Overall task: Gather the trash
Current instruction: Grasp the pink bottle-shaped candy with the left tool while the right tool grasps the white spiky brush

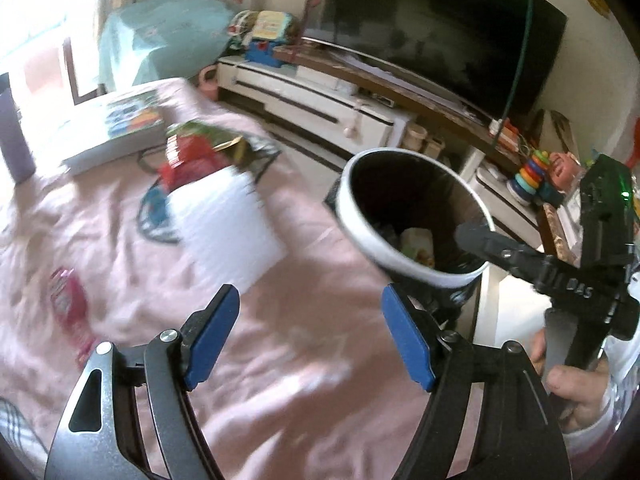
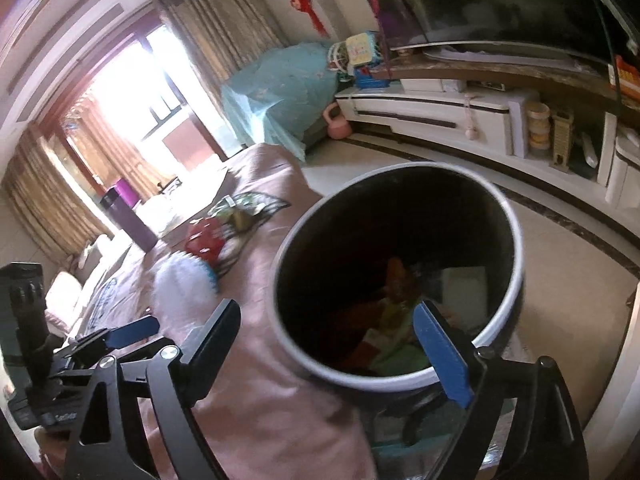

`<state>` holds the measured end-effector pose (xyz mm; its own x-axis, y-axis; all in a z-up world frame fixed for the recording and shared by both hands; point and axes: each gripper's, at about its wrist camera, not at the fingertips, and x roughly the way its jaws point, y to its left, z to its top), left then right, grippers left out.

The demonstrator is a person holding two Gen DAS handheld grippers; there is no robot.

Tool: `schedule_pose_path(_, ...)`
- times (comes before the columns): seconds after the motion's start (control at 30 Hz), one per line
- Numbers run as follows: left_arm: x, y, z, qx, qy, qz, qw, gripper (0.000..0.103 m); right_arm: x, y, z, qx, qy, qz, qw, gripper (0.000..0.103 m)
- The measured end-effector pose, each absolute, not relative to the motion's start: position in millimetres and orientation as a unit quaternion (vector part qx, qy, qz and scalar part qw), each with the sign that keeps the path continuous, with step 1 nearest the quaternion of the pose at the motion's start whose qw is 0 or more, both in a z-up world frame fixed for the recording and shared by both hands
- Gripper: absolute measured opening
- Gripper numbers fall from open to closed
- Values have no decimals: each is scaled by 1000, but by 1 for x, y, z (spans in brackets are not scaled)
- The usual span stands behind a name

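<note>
A bin [image 1: 400, 268] with a white rim and black inside stands beside the pink-covered surface; wrappers [image 1: 416, 240] lie in it. My left gripper [image 1: 310, 320] hangs open over the pink cloth [image 1: 320, 380], left of the bin, with nothing between its blue pads. On the cloth beyond it lie a blurred white sheet [image 1: 228, 224], a red packet [image 1: 188, 160] and a pink wrapper [image 1: 68, 308]. My right gripper [image 2: 326, 312] stands open over the near rim of the bin [image 2: 380, 385] and holds nothing; orange and green trash [image 2: 396, 284] lies below it.
A book [image 1: 116, 128] and a purple bottle [image 1: 12, 136] sit at the far end of the cloth. A person's hand [image 1: 576, 384] holds the right gripper. A low white TV cabinet [image 2: 420, 112], a dark screen [image 1: 440, 32] and toys [image 1: 532, 176] line the far wall.
</note>
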<state>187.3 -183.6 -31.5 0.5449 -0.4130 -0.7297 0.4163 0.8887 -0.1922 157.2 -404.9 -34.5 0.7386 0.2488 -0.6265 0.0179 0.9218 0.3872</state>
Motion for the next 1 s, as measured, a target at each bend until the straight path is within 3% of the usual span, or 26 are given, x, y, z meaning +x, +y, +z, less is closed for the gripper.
schedule_pose_path(1.0, 200, -20, -73, -112, 465, -87, 874, 76, 184, -267, -57, 138, 375, 160, 903, 91)
